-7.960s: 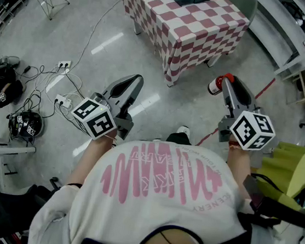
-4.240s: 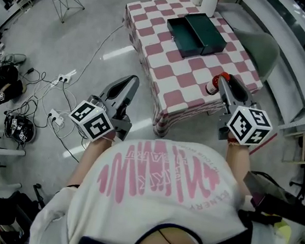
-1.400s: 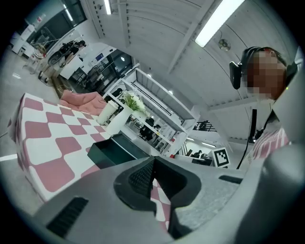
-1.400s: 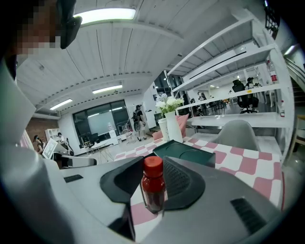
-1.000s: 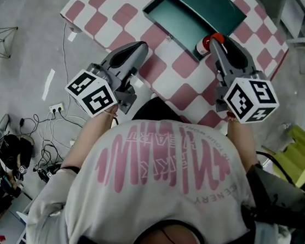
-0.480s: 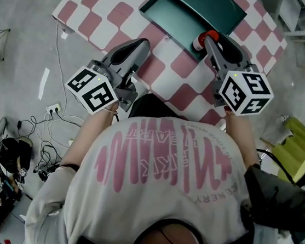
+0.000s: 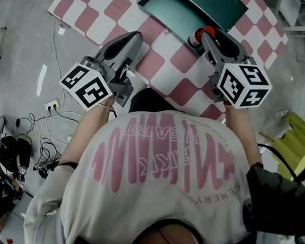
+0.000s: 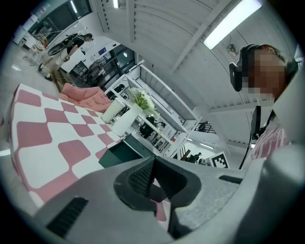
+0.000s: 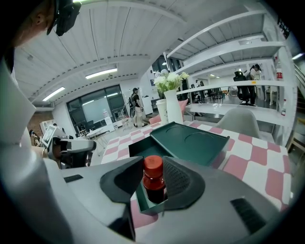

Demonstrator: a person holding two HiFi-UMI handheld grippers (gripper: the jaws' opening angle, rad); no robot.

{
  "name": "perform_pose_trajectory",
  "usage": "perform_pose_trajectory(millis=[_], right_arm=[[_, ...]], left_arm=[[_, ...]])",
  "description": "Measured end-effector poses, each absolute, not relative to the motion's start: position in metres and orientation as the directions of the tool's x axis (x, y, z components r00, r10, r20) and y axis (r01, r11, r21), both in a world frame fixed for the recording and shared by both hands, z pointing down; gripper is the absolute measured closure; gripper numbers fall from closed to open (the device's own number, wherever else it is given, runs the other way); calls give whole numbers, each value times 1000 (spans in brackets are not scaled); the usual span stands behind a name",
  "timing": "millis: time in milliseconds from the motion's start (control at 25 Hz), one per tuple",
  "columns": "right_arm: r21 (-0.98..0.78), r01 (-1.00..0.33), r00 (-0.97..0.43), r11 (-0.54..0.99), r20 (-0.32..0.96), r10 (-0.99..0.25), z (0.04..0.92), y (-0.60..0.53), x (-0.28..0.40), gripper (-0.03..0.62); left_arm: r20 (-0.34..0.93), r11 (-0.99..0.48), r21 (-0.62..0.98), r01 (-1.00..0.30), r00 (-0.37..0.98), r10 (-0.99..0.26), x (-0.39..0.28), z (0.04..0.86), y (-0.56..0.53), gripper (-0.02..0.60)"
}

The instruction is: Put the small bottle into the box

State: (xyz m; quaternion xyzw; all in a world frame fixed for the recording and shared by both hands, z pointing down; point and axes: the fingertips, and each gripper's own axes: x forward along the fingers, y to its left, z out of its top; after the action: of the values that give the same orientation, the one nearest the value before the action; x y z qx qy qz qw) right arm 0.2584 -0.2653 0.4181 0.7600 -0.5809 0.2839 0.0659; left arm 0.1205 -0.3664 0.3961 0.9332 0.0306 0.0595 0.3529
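The small bottle point(image 7: 196, 38), dark with a red cap point(image 9: 153, 166), stands upright between the pads of my right gripper point(image 7: 205, 38), which is shut on it. It hangs over the near right corner of the open green box point(image 7: 169, 9); in the right gripper view the box's near wall point(image 9: 145, 206) lies just beneath the bottle. The box's lid point(image 7: 214, 2) lies flat beside it on the pink-and-white checked table point(image 7: 114, 6). My left gripper point(image 7: 134, 38) hovers over the table's near edge, shut, with nothing between its pads point(image 8: 143, 177).
A white vase with flowers point(image 9: 170, 102) stands on the table's far side, beyond the box. A grey chair point(image 9: 240, 122) and white shelves lie to the right. Cables and a power strip point(image 7: 49, 106) are on the floor at the left, a yellow-green seat point(image 7: 298, 150) at the right.
The person has walked up to the table. Over the last second my right gripper sank a little with the bottle towards the box's near corner. My left gripper barely moved.
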Motion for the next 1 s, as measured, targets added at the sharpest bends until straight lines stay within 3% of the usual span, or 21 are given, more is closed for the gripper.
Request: perform_pose_trajectory(millis=[1000], right_arm=[[-176, -931, 175, -320, 554, -814, 427, -254, 251, 467]], left_arm=[[79, -744, 668, 12, 993, 86, 112, 398, -362, 575]])
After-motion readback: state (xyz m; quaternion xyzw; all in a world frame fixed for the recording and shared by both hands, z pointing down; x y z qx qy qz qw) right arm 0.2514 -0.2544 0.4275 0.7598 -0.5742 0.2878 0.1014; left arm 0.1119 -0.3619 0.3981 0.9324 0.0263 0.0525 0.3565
